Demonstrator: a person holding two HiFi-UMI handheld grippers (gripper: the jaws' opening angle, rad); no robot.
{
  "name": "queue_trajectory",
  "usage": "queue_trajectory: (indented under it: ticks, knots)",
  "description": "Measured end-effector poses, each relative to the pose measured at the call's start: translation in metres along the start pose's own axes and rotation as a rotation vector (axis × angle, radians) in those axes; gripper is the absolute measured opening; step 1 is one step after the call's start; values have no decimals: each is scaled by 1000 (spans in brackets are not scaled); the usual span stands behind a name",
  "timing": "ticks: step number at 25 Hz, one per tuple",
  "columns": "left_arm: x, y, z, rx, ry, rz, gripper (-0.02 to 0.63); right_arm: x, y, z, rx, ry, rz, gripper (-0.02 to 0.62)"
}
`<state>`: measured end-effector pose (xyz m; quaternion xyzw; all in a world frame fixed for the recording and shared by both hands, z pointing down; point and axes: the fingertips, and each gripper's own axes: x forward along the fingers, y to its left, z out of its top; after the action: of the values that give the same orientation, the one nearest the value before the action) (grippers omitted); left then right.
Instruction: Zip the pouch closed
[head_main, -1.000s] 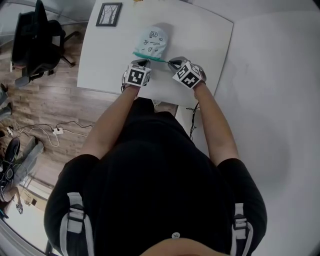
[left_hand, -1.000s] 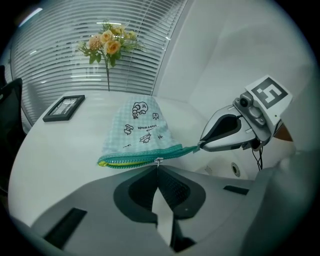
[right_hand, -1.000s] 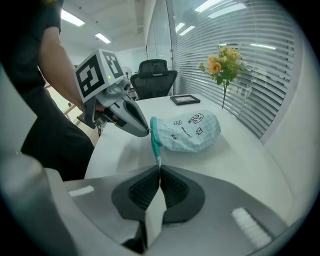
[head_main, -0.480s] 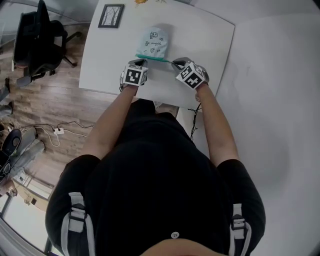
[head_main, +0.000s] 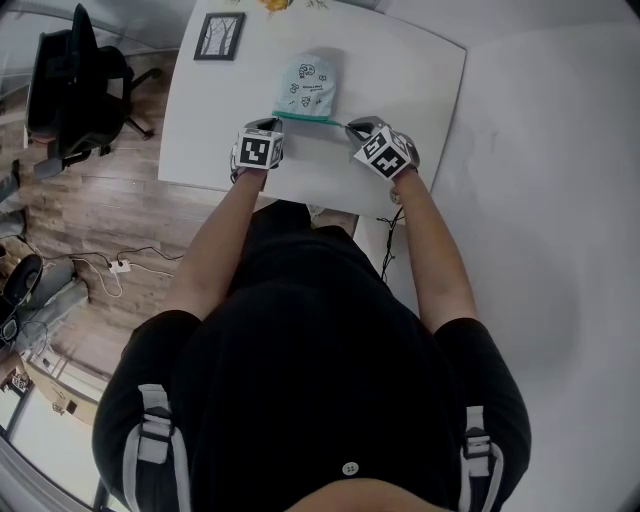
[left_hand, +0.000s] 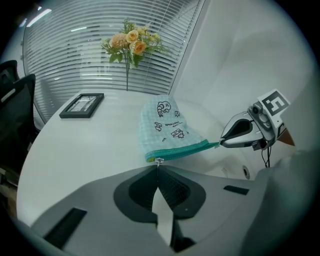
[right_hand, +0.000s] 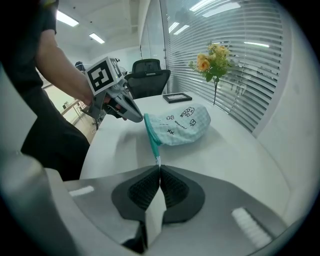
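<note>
Moved left along the zipper (head_main: 310, 118): left claw (head_main: 272, 122), clenched on the zipper pull (left_hand: 159, 161), while right claw (head_main: 352, 125) stays clenched on the opposite corner of the pouch (head_main: 308, 85), which lies on the bench (head_main: 410, 70).

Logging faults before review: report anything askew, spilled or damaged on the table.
Nothing stands out. The pouch lies intact on the table, its zipper edge stretched straight between the left gripper and right gripper, each shut on one end. Nothing spilled.

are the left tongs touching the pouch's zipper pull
Touching. The left gripper view shows the left tongs shut on the zipper pull at the pouch corner.
</note>
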<state>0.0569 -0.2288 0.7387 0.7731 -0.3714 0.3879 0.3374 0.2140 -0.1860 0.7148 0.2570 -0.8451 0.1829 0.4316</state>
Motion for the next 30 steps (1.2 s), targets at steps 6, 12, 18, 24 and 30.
queue_trajectory:
  ticks: [6,12,18,24,30]
  knots:
    - [0,3,-4,10,22,-3,9,3,4,-1,0,15,3,11]
    - [2,0,-8,15,35,-22,9,4,3,-5,9,26,-3,12]
    - [4,-5,-16,27,45,-59,10,9,6,-13,18,36,-5,18]
    - [7,-5,-24,34,59,-59,11,16,10,-21,17,48,0,20]
    - [10,-6,-28,45,73,-57,19,19,11,-27,25,50,4,25]
